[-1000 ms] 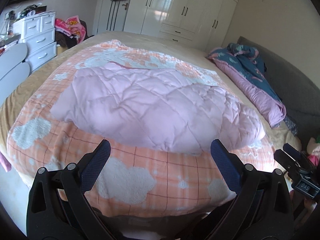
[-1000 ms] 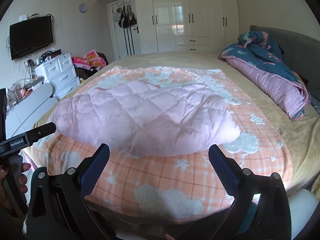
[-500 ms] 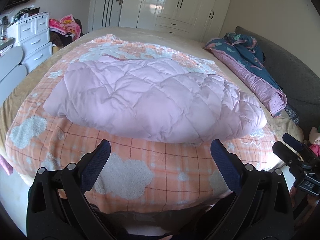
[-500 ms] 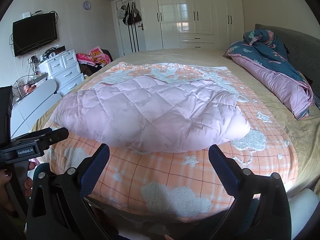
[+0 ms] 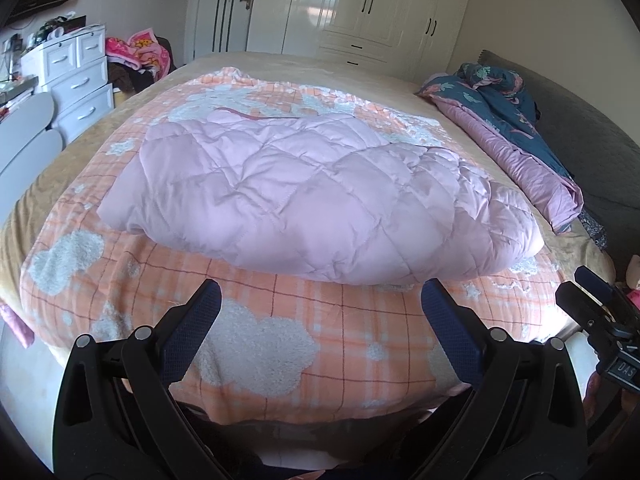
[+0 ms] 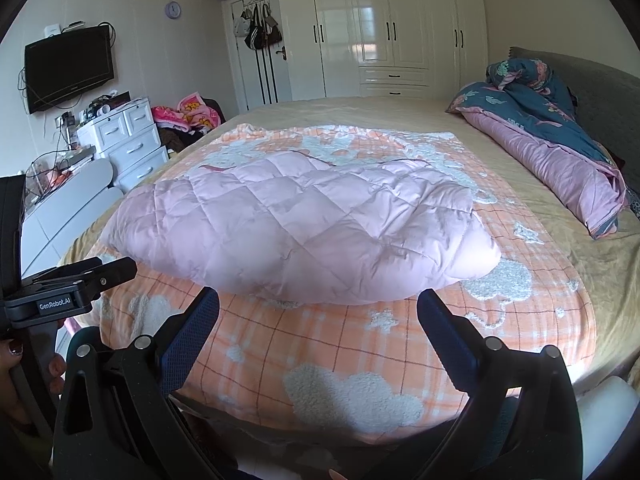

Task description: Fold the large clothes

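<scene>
A pink quilted padded garment [image 5: 320, 196] [image 6: 304, 232] lies folded in a thick bundle on an orange checked blanket with white clouds [image 5: 256, 344] [image 6: 344, 364] spread over the bed. My left gripper [image 5: 318, 300] is open, off the bed's near edge and short of the garment, nothing between its fingers. My right gripper [image 6: 318, 300] is open too, just short of the bundle's near edge and holding nothing. The right gripper's body [image 5: 604, 328] shows at the right of the left wrist view. The left gripper's body [image 6: 64, 288], held by a hand [image 6: 24, 368], shows at the left of the right wrist view.
A rolled blue and pink duvet [image 5: 516, 132] [image 6: 560, 148] lies along the grey headboard [image 6: 600, 96] on the right. White drawers [image 6: 128, 140] and piled clothes [image 6: 188, 116] stand left of the bed. White wardrobes [image 6: 380, 28] line the far wall, a TV [image 6: 68, 68] hangs left.
Both views have pulled back and risen slightly, so the garment sits a little farther from the fingertips. Both grippers stay open and the garment has not moved.
</scene>
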A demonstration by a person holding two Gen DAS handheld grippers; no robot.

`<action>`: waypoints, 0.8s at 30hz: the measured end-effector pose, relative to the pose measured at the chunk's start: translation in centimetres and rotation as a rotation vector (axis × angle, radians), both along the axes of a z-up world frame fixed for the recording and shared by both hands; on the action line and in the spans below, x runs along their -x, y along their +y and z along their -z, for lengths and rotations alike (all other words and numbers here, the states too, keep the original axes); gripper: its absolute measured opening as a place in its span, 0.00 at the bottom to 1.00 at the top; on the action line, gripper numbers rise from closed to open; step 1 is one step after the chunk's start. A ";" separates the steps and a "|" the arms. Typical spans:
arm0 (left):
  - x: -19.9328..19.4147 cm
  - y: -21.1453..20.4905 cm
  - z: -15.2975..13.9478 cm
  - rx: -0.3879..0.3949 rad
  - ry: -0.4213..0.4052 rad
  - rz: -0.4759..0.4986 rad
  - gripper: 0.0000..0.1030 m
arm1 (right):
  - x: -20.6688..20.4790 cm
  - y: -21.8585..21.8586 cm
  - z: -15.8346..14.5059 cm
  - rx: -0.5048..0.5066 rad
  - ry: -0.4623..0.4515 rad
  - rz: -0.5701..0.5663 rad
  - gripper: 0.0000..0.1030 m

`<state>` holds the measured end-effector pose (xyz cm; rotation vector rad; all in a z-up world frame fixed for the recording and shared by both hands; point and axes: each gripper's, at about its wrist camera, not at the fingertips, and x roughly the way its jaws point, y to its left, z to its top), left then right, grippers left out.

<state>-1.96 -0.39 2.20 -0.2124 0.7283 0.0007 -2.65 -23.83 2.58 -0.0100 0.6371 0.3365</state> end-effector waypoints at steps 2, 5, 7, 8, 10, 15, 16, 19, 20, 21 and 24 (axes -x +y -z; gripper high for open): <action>0.0 0.0 0.0 0.006 0.000 0.002 0.91 | 0.0 0.0 0.0 0.003 -0.001 0.000 0.96; 0.1 0.1 0.0 0.003 -0.002 0.000 0.91 | 0.0 0.0 0.0 0.002 0.001 0.001 0.96; 0.1 0.1 -0.1 0.001 -0.005 -0.001 0.91 | -0.1 -0.1 0.0 0.002 -0.001 0.001 0.96; 0.1 0.1 -0.2 0.000 -0.006 -0.001 0.91 | -0.1 0.0 0.0 0.002 0.000 0.001 0.96; 0.1 0.1 -0.2 0.001 -0.007 -0.002 0.91 | -0.1 0.0 0.0 0.003 0.000 0.000 0.96; 0.2 0.0 -0.5 0.000 -0.015 -0.002 0.91 | -0.1 0.0 0.0 0.004 0.001 0.000 0.96; 0.2 0.0 -0.5 0.000 -0.016 -0.003 0.91 | -0.1 0.0 0.0 0.003 0.001 0.001 0.96; 0.1 -0.1 -0.6 -0.002 -0.017 0.003 0.91 | -0.1 0.0 -0.1 0.002 0.000 0.001 0.96; 0.1 -0.2 -0.6 -0.003 -0.018 0.003 0.91 | -0.1 0.0 0.0 0.003 0.000 0.001 0.96; 0.1 -0.2 -0.6 -0.003 -0.018 0.003 0.91 | 0.0 0.0 -0.1 0.004 -0.002 0.000 0.96; 0.2 -0.1 -0.7 -0.002 -0.021 0.004 0.91 | -0.1 0.0 -0.1 0.004 0.000 0.000 0.96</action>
